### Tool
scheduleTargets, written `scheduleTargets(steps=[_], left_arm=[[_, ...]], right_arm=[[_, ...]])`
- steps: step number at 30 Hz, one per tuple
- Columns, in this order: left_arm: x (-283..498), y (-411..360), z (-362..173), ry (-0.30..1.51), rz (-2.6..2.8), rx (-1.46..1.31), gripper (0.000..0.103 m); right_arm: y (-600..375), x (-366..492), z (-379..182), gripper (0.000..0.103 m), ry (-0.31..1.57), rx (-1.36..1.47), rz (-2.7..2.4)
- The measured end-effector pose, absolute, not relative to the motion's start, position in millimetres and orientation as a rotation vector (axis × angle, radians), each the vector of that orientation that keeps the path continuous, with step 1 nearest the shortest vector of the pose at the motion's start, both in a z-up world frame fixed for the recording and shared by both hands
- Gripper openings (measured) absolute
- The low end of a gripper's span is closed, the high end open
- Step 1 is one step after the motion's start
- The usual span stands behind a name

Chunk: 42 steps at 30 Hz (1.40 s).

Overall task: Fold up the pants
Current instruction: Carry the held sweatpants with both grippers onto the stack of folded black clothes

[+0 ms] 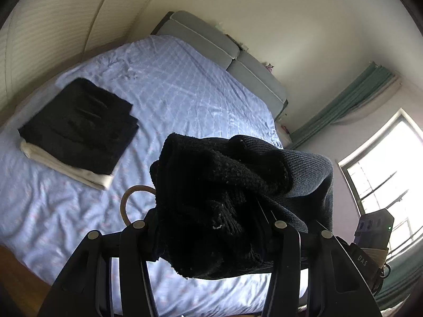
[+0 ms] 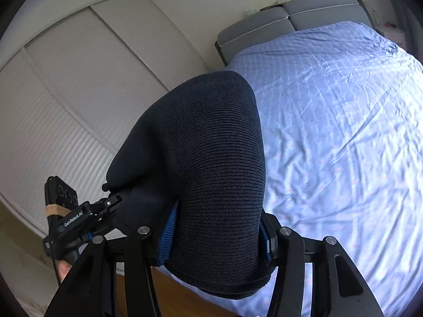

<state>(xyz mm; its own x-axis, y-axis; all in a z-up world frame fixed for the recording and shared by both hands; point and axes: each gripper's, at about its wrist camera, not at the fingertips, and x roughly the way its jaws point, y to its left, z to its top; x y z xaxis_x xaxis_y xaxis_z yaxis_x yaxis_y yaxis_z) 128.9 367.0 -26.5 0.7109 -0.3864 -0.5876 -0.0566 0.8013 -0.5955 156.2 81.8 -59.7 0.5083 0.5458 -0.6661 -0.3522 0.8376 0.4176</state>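
Left wrist view shows my left gripper (image 1: 211,237) clamped on a bunched dark knit, the pants (image 1: 227,200), held above the blue bedspread (image 1: 185,100). My right gripper (image 2: 214,237) pinches another part of the same garment (image 2: 206,163). Folding seems barely begun (fabric hangs crumpled, not flat). A folded stack (image 1: 76,129) already sits well apart on the bed, so I judge this pair still needs spreading and folding.
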Motion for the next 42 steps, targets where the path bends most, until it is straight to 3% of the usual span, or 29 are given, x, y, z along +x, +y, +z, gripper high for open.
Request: scheduleTargets(steps=[18, 32, 42], left_arm=[[116.8, 513.9, -23.5, 0.694, -0.089, -0.702, 0.049], [207.9, 651.2, -35.1, 0.776, -0.191, -0.647, 0.048], [315.9, 709.0, -91.1, 0.883, -0.262, -0.649, 0.048]], right_arm=[[206.3, 206.3, -88.2, 0.053, 0.951, 0.224, 0.653], [341.1, 231.7, -123.5, 0.053, 0.937, 0.289, 0.549], [390.8, 317.5, -177.4, 0.053, 1.019, 0.282, 0.456]])
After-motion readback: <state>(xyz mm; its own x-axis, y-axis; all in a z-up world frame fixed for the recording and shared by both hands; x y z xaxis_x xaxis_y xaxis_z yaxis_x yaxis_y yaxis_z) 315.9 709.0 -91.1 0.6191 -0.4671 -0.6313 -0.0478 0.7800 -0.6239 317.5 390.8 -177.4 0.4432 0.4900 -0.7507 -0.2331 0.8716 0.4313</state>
